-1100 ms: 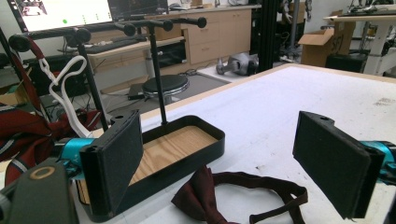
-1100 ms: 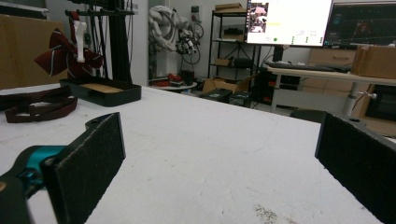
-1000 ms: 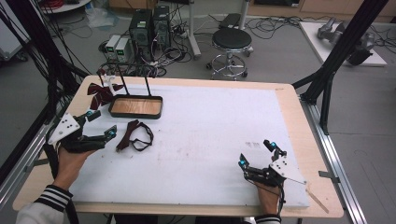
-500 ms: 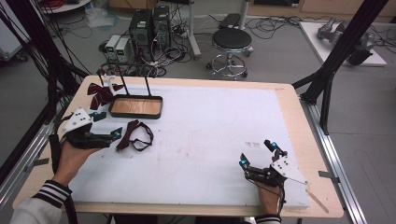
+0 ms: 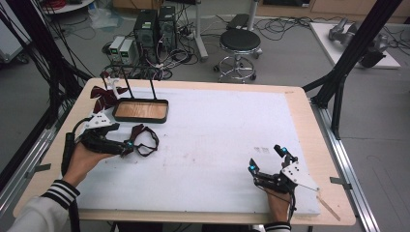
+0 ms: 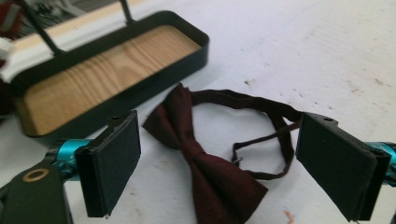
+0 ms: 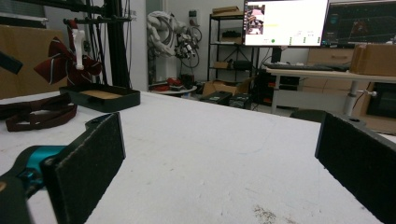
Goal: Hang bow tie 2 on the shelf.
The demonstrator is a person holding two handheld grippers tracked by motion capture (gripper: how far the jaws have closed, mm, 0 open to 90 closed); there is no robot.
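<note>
A dark red bow tie (image 5: 144, 139) with its strap loop lies flat on the white table top, just in front of a black tray (image 5: 141, 110) with a wooden bottom. My left gripper (image 5: 124, 140) is at the tie's left end, open. In the left gripper view the bow tie (image 6: 205, 168) lies between and just beyond the two pads of the left gripper (image 6: 224, 163), with the tray (image 6: 93, 79) behind it. My right gripper (image 5: 266, 159) rests open near the table's front right with nothing in it. Its own view shows the right gripper (image 7: 224, 158) with wide-apart jaws and the bow tie (image 7: 42, 114) far off.
A second, striped red bow tie (image 5: 104, 94) hangs on a white holder behind the tray, at the table's back left; it is also in the right gripper view (image 7: 67, 63). Two black posts rise from the tray's back. Black frame legs stand at both table sides.
My left gripper has moved right and a little forward, up to the bow tie's left end. The right gripper has stayed in place.
</note>
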